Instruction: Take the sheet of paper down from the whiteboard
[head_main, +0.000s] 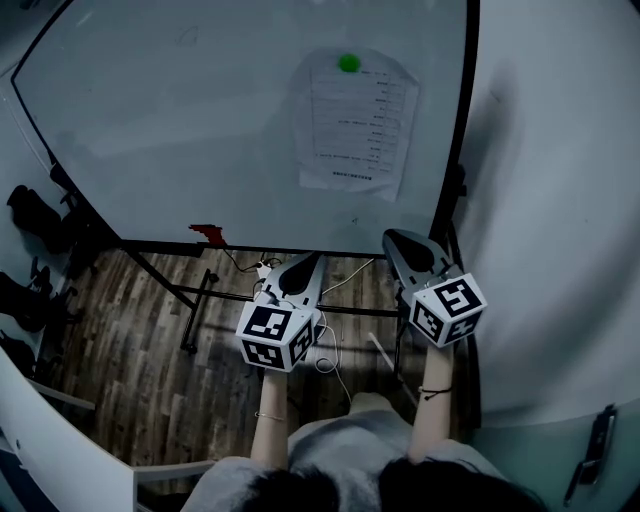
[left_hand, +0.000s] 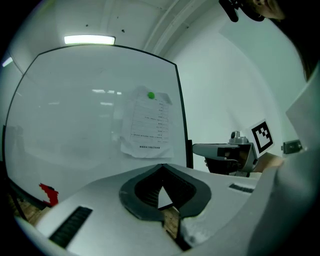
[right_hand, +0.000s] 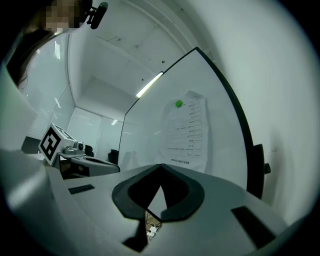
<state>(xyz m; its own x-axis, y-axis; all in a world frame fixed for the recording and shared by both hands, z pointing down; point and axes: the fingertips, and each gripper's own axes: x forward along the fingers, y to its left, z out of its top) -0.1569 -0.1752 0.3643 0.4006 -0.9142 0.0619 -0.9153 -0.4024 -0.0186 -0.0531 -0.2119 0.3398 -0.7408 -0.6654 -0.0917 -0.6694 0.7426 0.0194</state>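
The left gripper (head_main: 312, 257) and the right gripper (head_main: 392, 238) are held side by side in front of the person, both pointing level toward the whiteboard (head_main: 180, 130). Each has its jaws fully closed with nothing between them. Neither touches the board.

The sheet of paper (head_main: 355, 122) hangs on the right part of the whiteboard, close to its right edge and clear of its bottom edge. It is a printed page, slightly wrinkled. A round green magnet (head_main: 348, 62) pins it at the middle of its top edge. A small red object (head_main: 208, 234) sits at the board's bottom edge, well to the left of the sheet.

The step in hand appears to be the approach to the sheet, and the removal itself has not begun. To do it well, both sets of jaws would need to open before they arrive. One gripper could pinch a free lower corner of the sheet to steady it. The other could then take the magnet off the top edge. Holding the paper first should keep it from sliding down to the floor once the magnet lets go.
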